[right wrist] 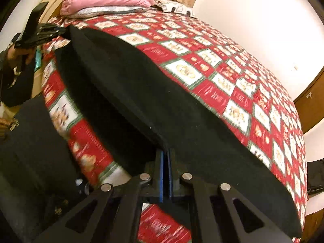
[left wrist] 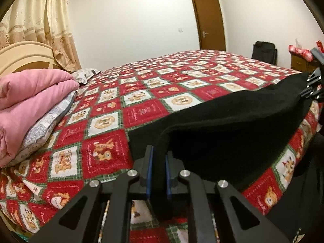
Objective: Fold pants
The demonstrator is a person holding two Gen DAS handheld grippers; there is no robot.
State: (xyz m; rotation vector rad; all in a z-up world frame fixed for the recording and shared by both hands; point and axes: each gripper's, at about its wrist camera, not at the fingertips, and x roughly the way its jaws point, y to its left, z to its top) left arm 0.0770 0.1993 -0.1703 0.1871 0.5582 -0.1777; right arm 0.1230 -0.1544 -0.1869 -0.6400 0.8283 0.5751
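A: Scene, biggest first. Bed [left wrist: 141,93] under a red patchwork cover fills both views. Pink blanket [left wrist: 30,93] on a grey pillow [left wrist: 46,125] sits at the headboard end, well apart from the work.

B: And the garment?

A: Black pants [left wrist: 232,121] lie along the near edge of the bed, part flat on the cover, part raised. One edge is stretched between the two tools and lifted off the cover, so a fold of cloth arches over the layer below.

B: Grips?

A: Left gripper [left wrist: 159,168]: jaws nearly closed, a thick roll of black cloth pinched between the blue pads [left wrist: 148,172]. Right gripper [right wrist: 166,174]: jaws all but together, a thin edge of the pants clamped between them. In the left view the right tool shows only at the frame edge, at the far end of the cloth.

B: Progress?

A: Judgement: mid-fold. An edge is picked up at both ends but not yet laid down. The right view is blurred, so I cannot tell legs from waistband, nor how many folds are already made. Left to do: carry the edge over, set it flat, release.
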